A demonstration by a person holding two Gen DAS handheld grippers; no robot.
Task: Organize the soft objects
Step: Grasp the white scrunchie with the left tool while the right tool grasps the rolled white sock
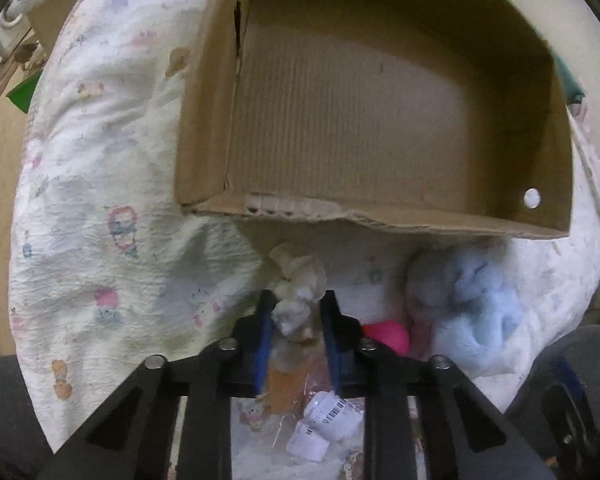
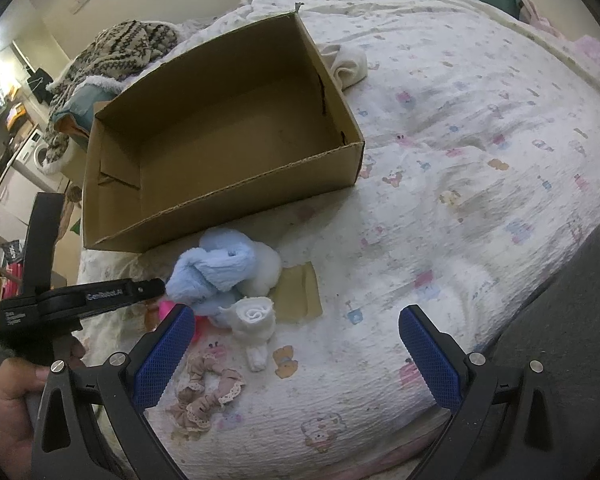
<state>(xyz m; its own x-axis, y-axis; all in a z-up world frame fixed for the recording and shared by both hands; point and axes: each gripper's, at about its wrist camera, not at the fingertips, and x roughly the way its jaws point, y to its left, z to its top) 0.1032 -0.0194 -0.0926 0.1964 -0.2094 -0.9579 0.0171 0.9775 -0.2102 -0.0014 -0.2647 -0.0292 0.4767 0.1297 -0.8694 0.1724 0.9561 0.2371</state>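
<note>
My left gripper point(image 1: 296, 312) is shut on a small cream plush toy point(image 1: 296, 280) and holds it just in front of the open cardboard box point(image 1: 380, 216). The box point(image 2: 220, 200) sits on the bed with nothing visible inside. A light blue fluffy bundle point(image 1: 472, 296) lies by the box's front wall; it also shows in the right wrist view point(image 2: 216, 272), with a rolled white sock point(image 2: 254, 316) and a pink object point(image 2: 168, 308) beside it. My right gripper point(image 2: 296, 356) is open and empty above the quilt. The left gripper body point(image 2: 100, 296) shows at the left.
A beige lace scrunchie point(image 2: 208, 396) lies on the printed quilt point(image 2: 460, 160). A cream cloth point(image 2: 348, 64) sits behind the box. A knitted garment point(image 2: 120, 52) lies at the far left. Tagged packaging point(image 1: 324, 424) lies under the left gripper. A brown card point(image 2: 300, 292) lies by the bundle.
</note>
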